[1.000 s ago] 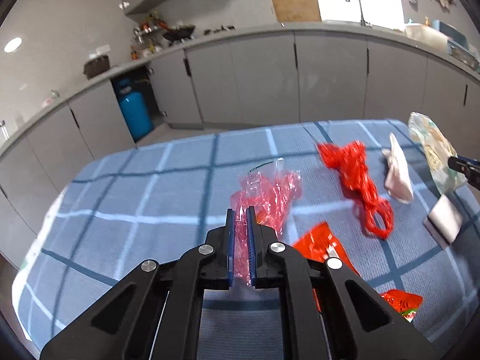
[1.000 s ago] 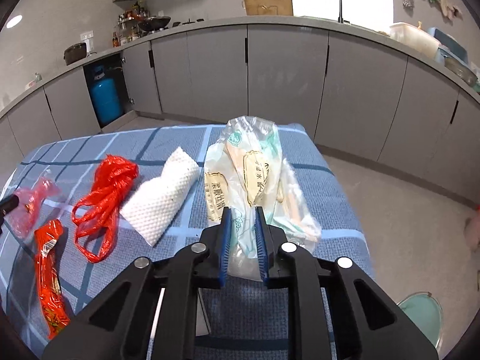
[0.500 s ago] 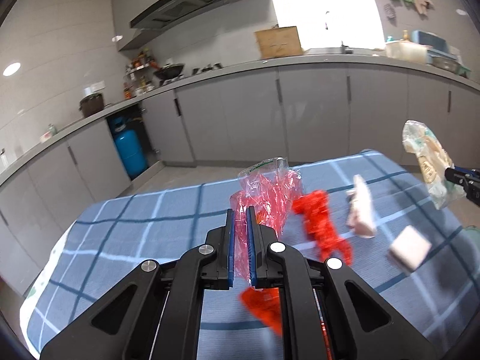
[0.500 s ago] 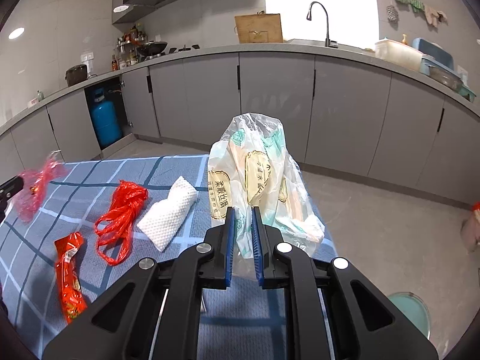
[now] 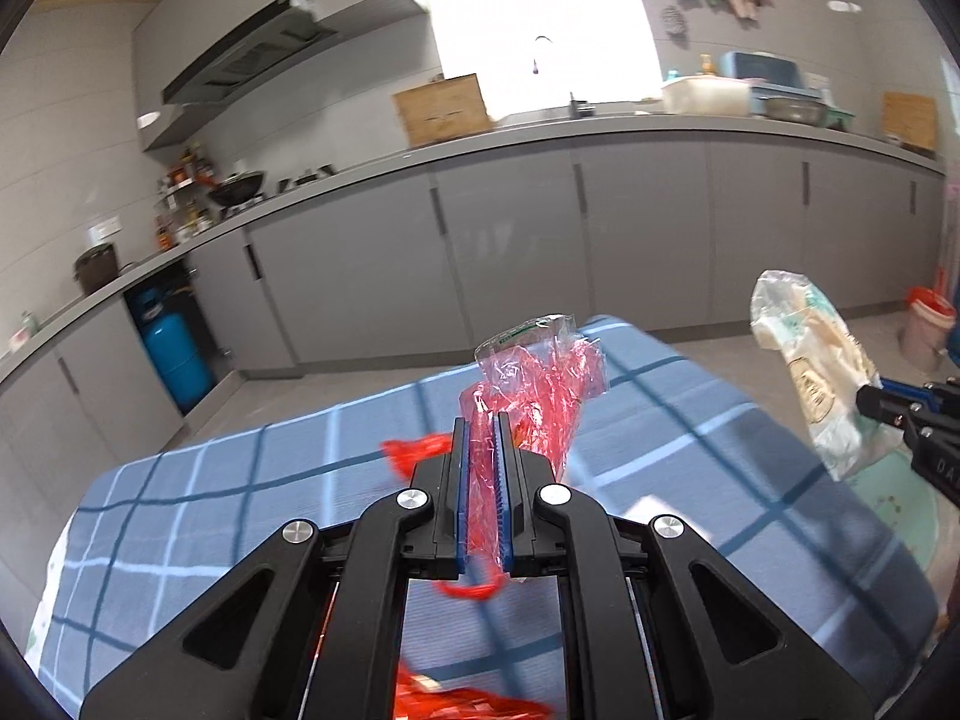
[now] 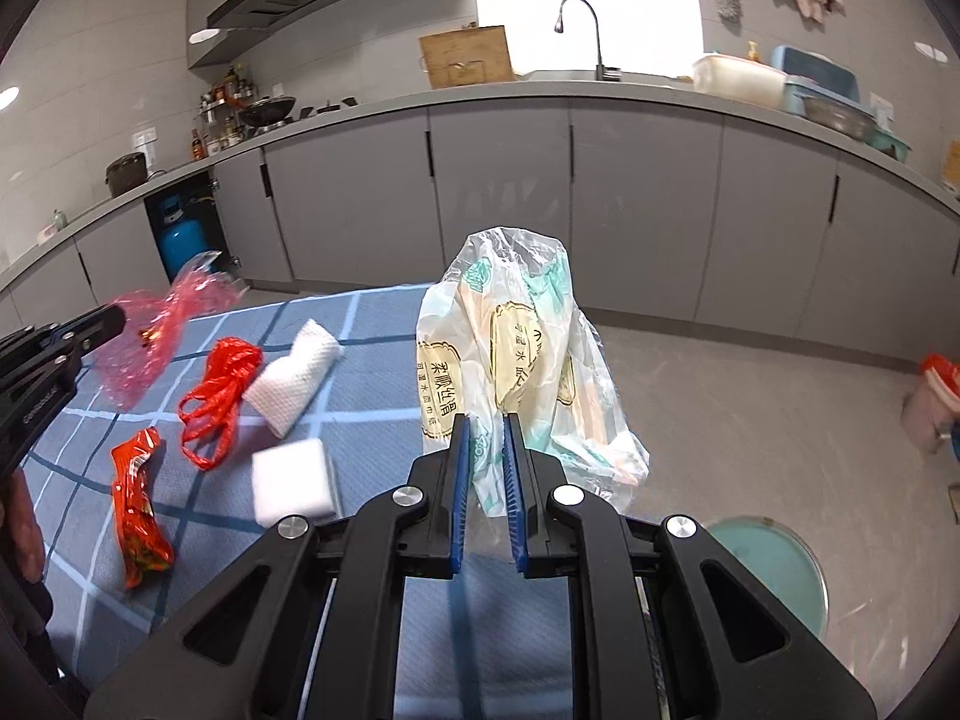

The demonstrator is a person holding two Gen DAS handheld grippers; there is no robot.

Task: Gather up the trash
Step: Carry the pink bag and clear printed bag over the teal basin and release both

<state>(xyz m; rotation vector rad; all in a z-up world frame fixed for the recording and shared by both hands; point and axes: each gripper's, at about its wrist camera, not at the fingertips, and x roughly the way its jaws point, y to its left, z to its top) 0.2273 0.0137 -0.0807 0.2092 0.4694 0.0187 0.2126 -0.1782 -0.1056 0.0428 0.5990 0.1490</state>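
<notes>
My left gripper (image 5: pixel 480 429) is shut on a crumpled pink clear wrapper (image 5: pixel 537 384) and holds it in the air above the blue checked table (image 5: pixel 240 510); the wrapper also shows in the right wrist view (image 6: pixel 156 330). My right gripper (image 6: pixel 486 426) is shut on a clear printed plastic bag (image 6: pixel 516 354), lifted past the table's right edge; the bag also shows in the left wrist view (image 5: pixel 810 360). A teal round bin (image 6: pixel 774 564) stands on the floor below it. On the table lie a red plastic bag (image 6: pixel 219 390), a red snack wrapper (image 6: pixel 138 510) and two white paper pieces (image 6: pixel 294 378) (image 6: pixel 291 480).
Grey kitchen cabinets (image 6: pixel 498 204) and a countertop with a sink run along the back. A blue gas cylinder (image 6: pixel 180 240) stands in an open cabinet. A small bin with a red liner (image 6: pixel 933 396) stands on the floor at far right.
Both grippers have risen with their loads, the pink wrapper and the printed bag, and moved to the right. The table has dropped lower in both views.
</notes>
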